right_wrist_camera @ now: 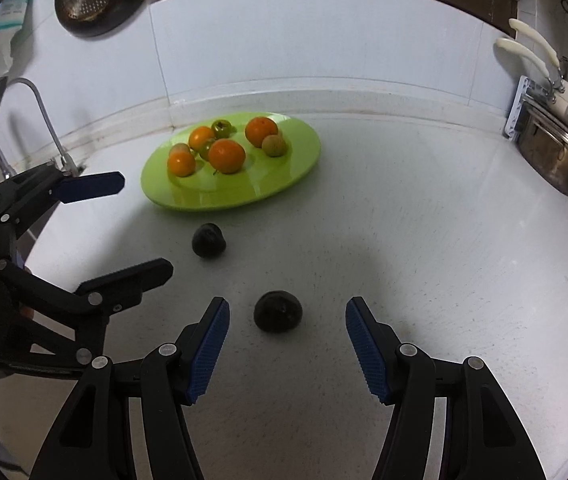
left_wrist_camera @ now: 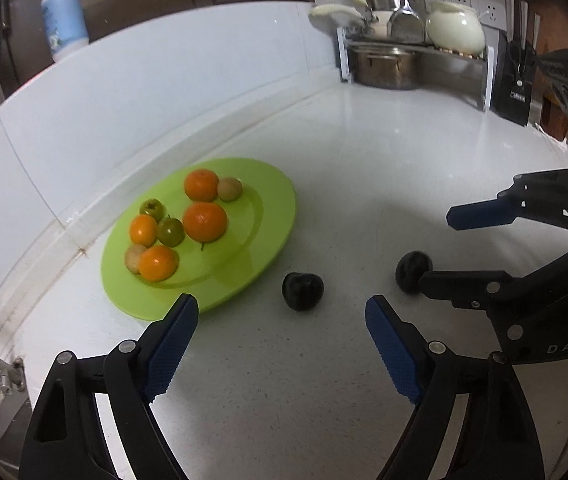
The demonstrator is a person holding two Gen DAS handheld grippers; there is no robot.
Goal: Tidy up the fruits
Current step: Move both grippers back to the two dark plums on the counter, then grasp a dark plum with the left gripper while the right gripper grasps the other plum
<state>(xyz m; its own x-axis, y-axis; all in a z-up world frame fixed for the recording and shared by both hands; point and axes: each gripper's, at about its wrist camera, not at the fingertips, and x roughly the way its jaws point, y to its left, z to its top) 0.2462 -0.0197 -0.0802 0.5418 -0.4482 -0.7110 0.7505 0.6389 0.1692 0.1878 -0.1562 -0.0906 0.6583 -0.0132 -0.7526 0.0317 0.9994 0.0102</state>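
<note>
I've got both grippers spread and empty, the right gripper (right_wrist_camera: 288, 344) lined up behind the nearer dark plum (right_wrist_camera: 278, 311), left gripper (left_wrist_camera: 281, 344) facing the other plum (left_wrist_camera: 302, 291).

Two matching black hand-held grippers with blue finger pads

The left hand-held gripper (left_wrist_camera: 281, 312) and the right hand-held gripper (right_wrist_camera: 288, 316) share black plastic linkage arms with triangular cut-outs, round silver pivot screws, and ribbed blue pads (left_wrist_camera: 171, 350) on the inner faces of the fingers; white letters "DAS" mark the right one's body.
</note>
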